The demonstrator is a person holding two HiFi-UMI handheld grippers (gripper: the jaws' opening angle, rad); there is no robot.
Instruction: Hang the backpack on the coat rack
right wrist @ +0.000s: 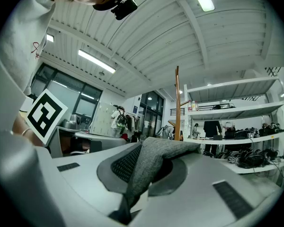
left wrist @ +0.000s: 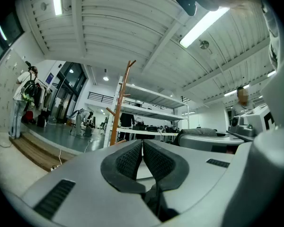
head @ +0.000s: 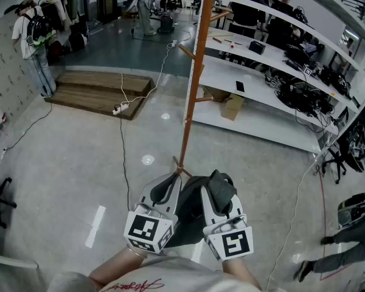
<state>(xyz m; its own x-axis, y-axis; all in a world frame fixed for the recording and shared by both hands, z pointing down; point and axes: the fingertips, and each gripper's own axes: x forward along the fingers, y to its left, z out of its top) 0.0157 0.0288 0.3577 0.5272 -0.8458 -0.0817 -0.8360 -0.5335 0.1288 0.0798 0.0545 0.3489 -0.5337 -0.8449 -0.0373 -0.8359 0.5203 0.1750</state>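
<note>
Backpack (head: 188,215) fabric is pinched in the right gripper (right wrist: 146,148): the jaws are clamped on a fold of grey woven stuff that bunches up over the pads and spills out the front, so that's a proper grip. The left gripper (left wrist: 143,143) has its jaws pressed together at the tips, and I can't see anything caught between them. In the head view the rest of the bag shows as a dark lump at lower centre, tucked between the two grippers and hanging under them. The left one sits right beside it, though I can't tell if it's actually touching. Both grippers are held level, side by side, just above the person's white shirt (head: 146,278) at the bottom edge. Just past them the coat rack (head: 191,90), an orange wooden pole with stubby pegs, runs from its base near the bag up to the top of the frame. White shelving (head: 261,84) loaded with cables and gear fills the right side, and there's a wooden platform (head: 97,90) on the grey floor (head: 79,163) at upper left
</note>
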